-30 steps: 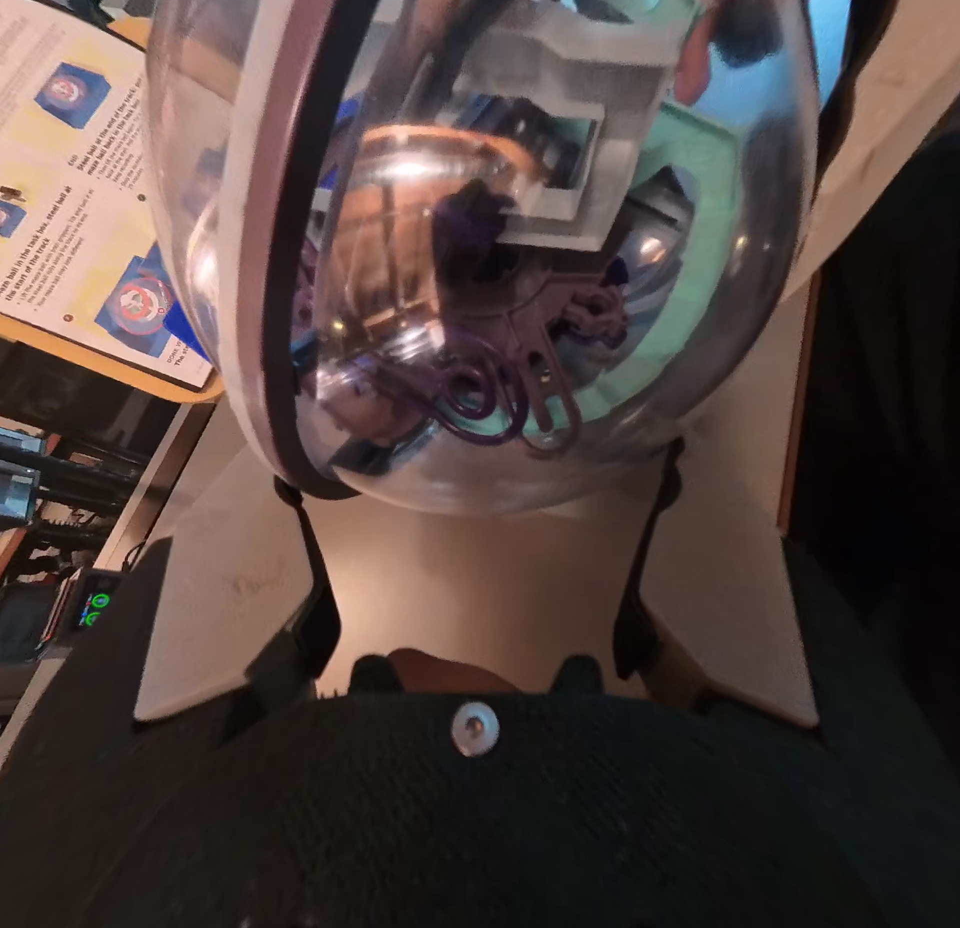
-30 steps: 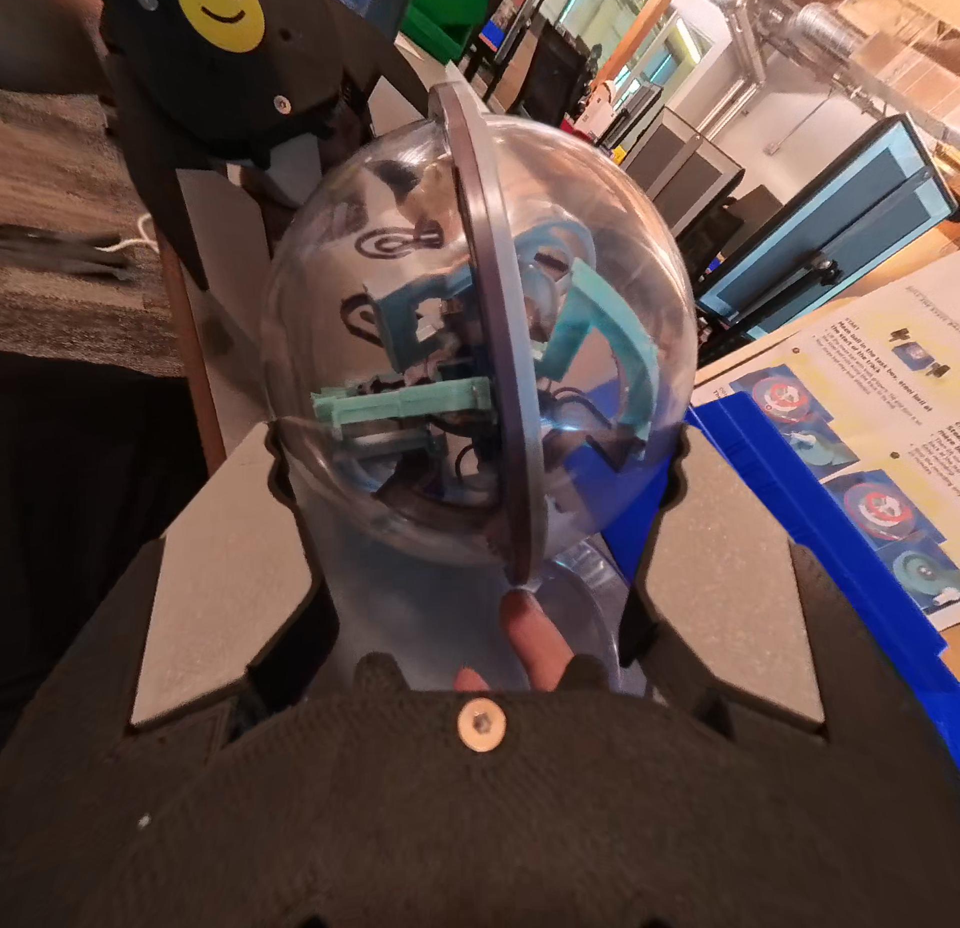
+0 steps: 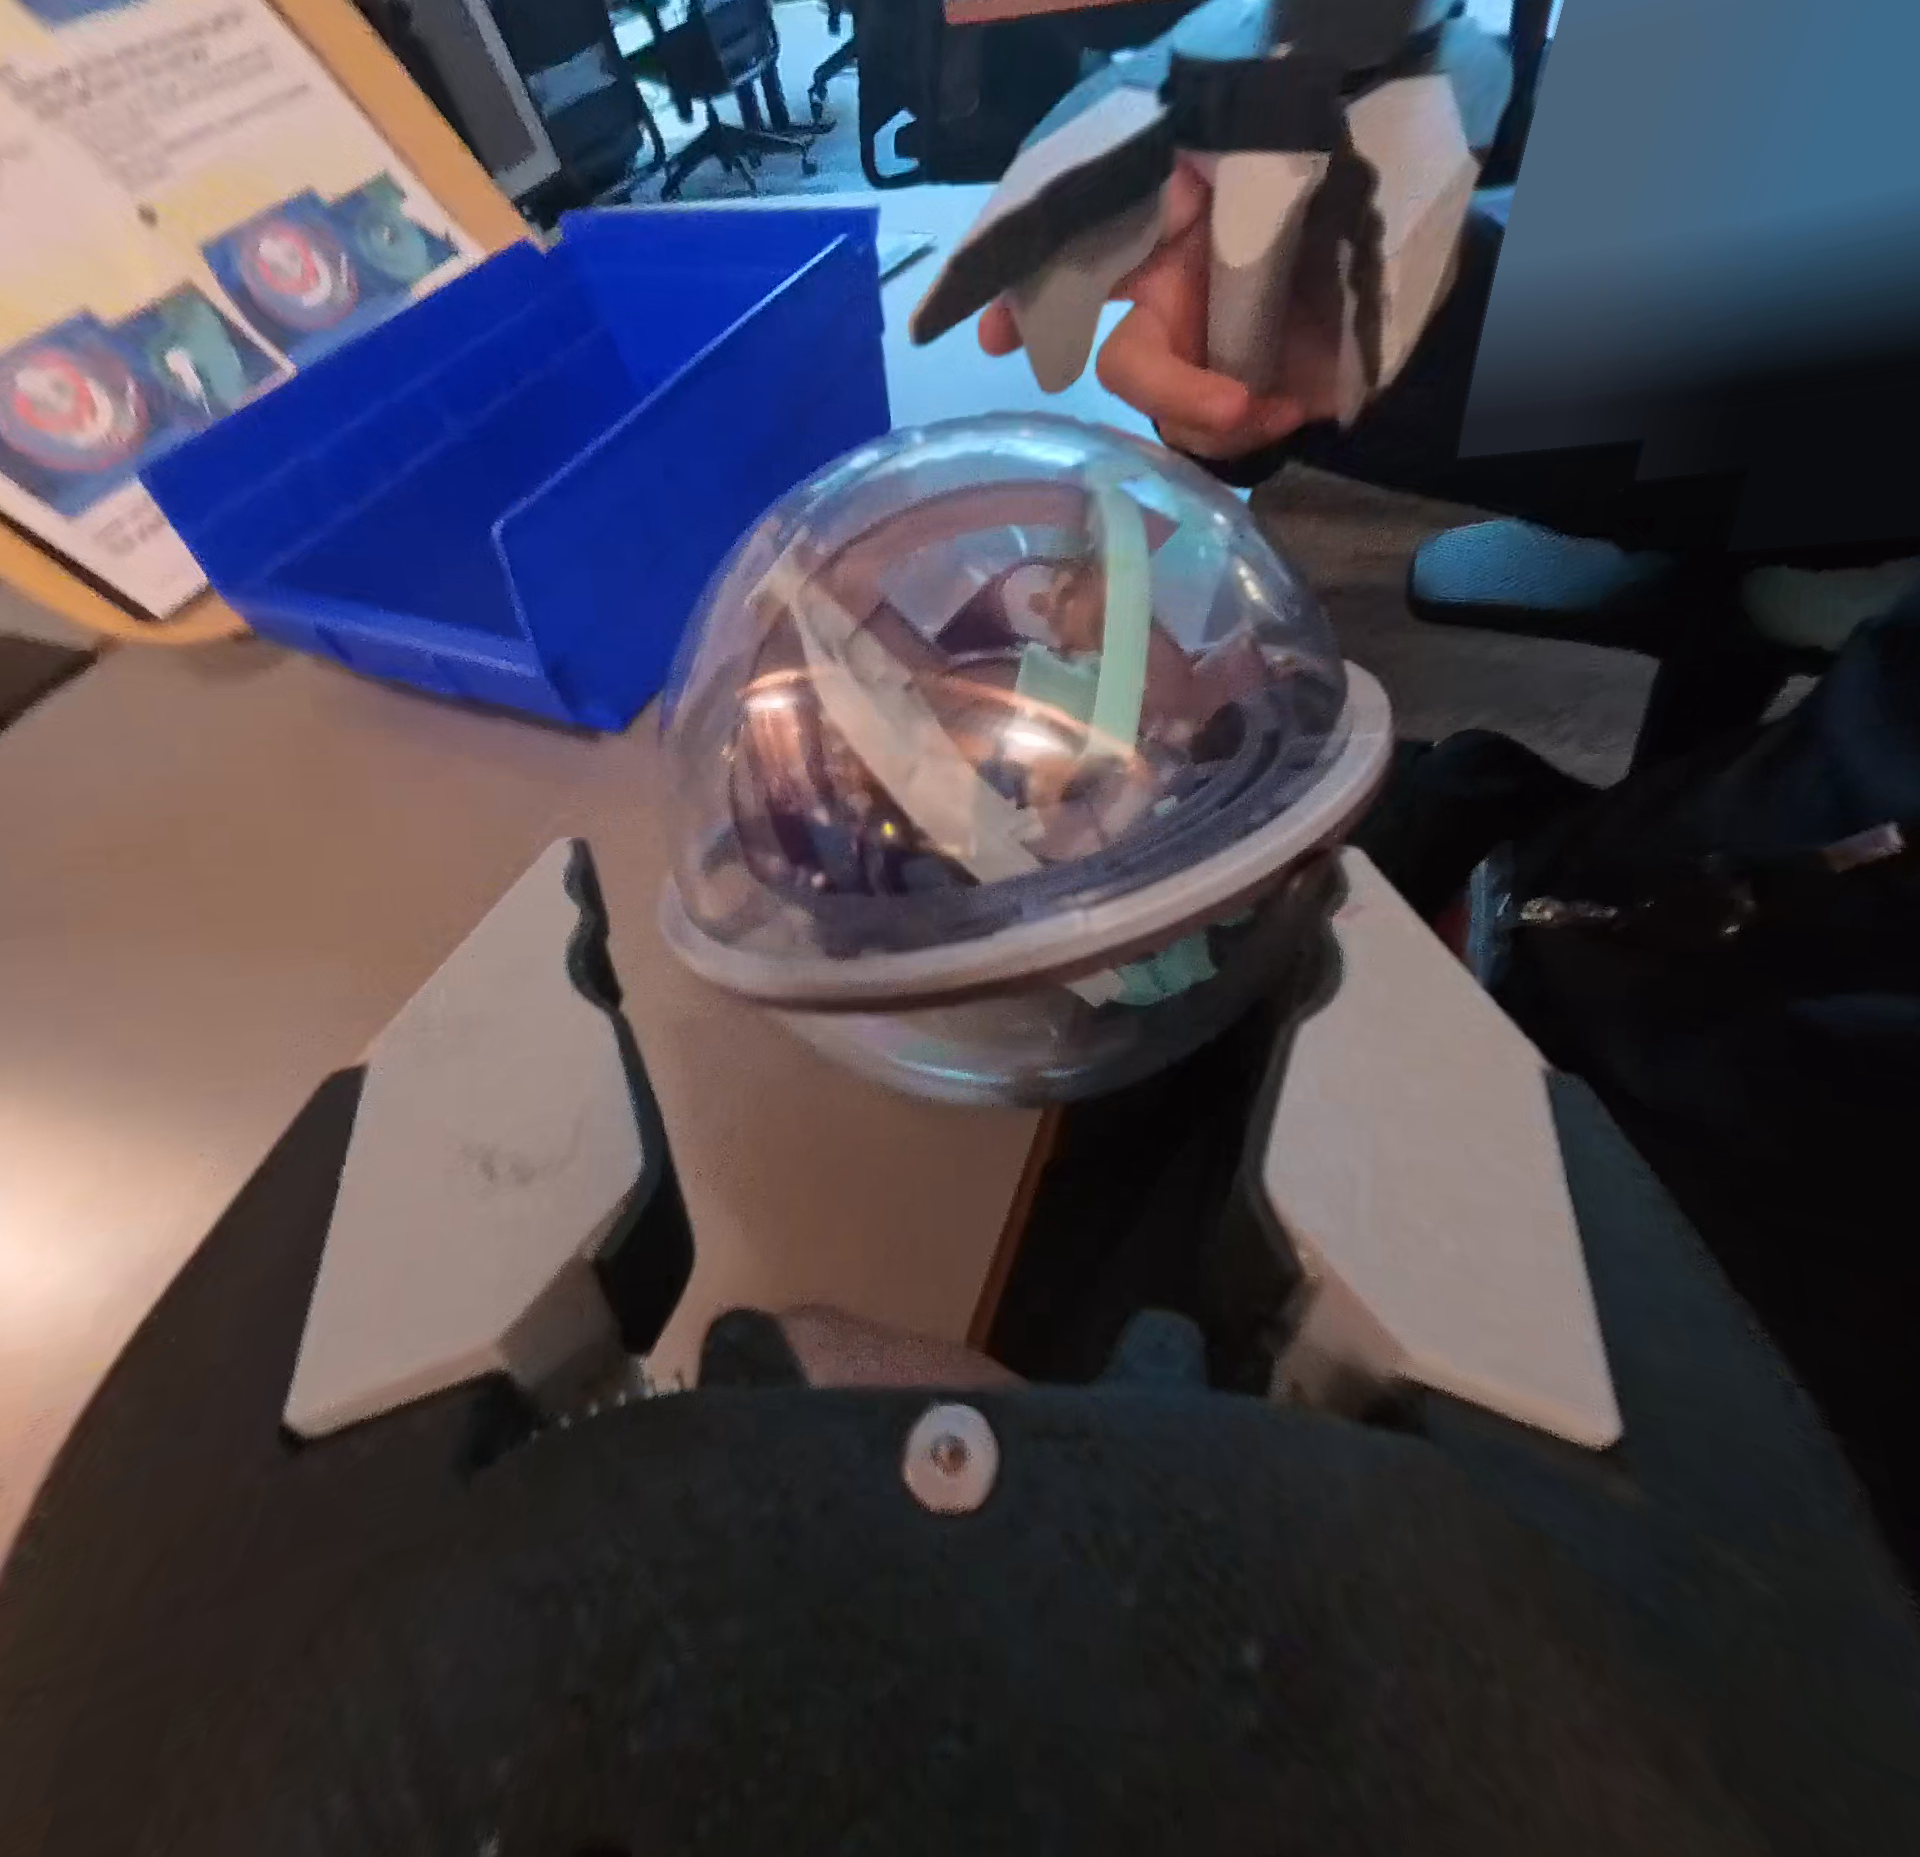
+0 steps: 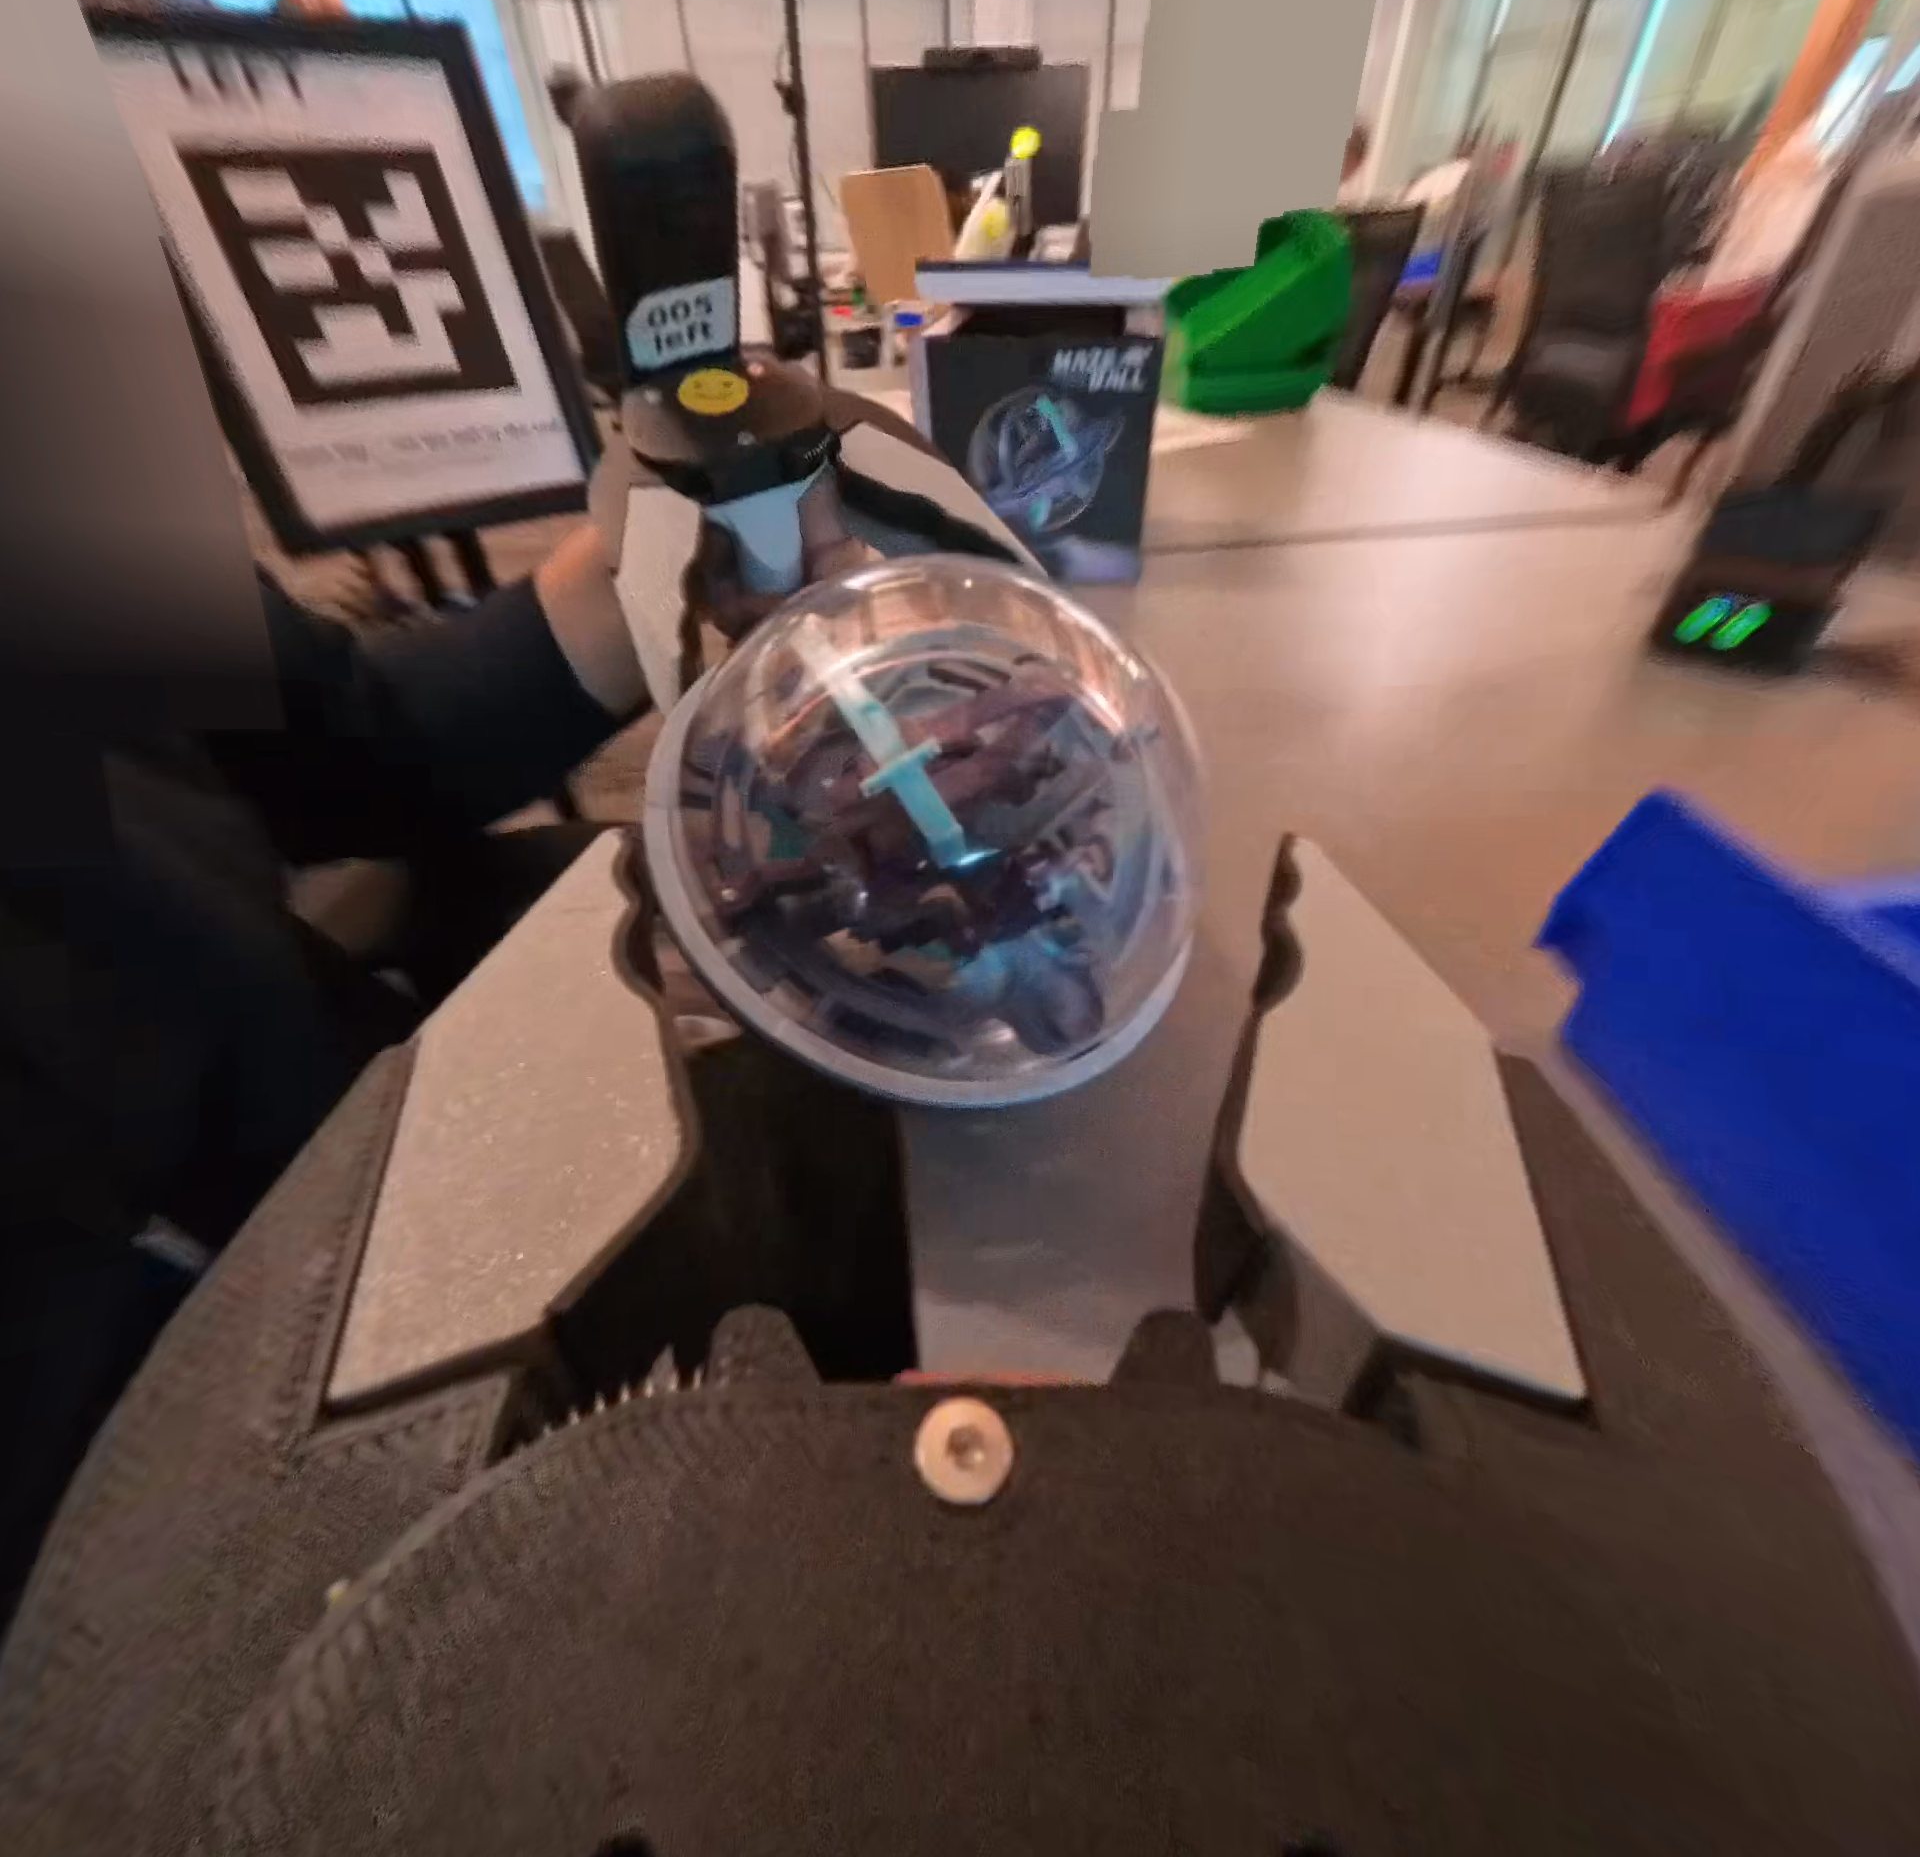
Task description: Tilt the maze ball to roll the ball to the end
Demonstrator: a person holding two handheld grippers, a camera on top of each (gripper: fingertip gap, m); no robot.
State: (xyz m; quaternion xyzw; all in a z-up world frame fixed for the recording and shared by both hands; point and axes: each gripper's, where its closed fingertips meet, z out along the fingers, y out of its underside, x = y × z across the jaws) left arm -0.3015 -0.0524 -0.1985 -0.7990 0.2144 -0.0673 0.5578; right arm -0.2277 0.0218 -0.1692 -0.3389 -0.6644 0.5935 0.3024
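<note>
Sitting just beside the blue bin (image 3: 416, 436), at the near edge of the tabletop (image 3: 208, 924), the maze ball (image 3: 997, 747) is tipped so that its rim slopes rather than lying level. The left claw (image 3: 951, 924) is spread wide around it. The finger (image 3: 499, 1080) on the bin's side stands clear of the rim with tabletop showing between, while the finger away from the bin looks to be against the lower shell, though blur makes that hard to confirm. The right claw (image 4: 956, 924) is spread too, and seen from the left wrist it hangs higher than the bin and off to its side, with nothing between its pads.

The risk here, as I judge it, is that neither claw is truly pinching the ball. A round shell at the edge farthest from the bin needs only a nudge from that one touching finger to roll off the tabletop. Closing the left claw off-centre could squirt the smooth shell out sideways — toward the bin or over the edge. The small ball inside cannot be made out among the tracks, so any jolt may knock it off its path unnoticed.
</note>
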